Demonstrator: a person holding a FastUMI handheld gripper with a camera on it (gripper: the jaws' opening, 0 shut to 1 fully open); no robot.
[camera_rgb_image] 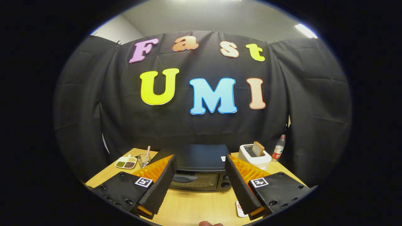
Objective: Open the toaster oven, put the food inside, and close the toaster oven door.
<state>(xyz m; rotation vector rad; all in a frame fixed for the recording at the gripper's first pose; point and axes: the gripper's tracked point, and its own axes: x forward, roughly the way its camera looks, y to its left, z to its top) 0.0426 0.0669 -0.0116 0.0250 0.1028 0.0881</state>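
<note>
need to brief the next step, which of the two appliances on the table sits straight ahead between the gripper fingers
The black toaster oven, door shut, lies beyond the open gripper. The white toaster holding bread sits off to its right.

We read no legible text, only a square coded marker (143, 182) on each spread finger of the gripper (200, 160).

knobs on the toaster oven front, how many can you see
2, stacked one above the other on the right end of the toaster oven front: upper knob, lower knob. The gripper is open, and its right finger may hide more.
</note>
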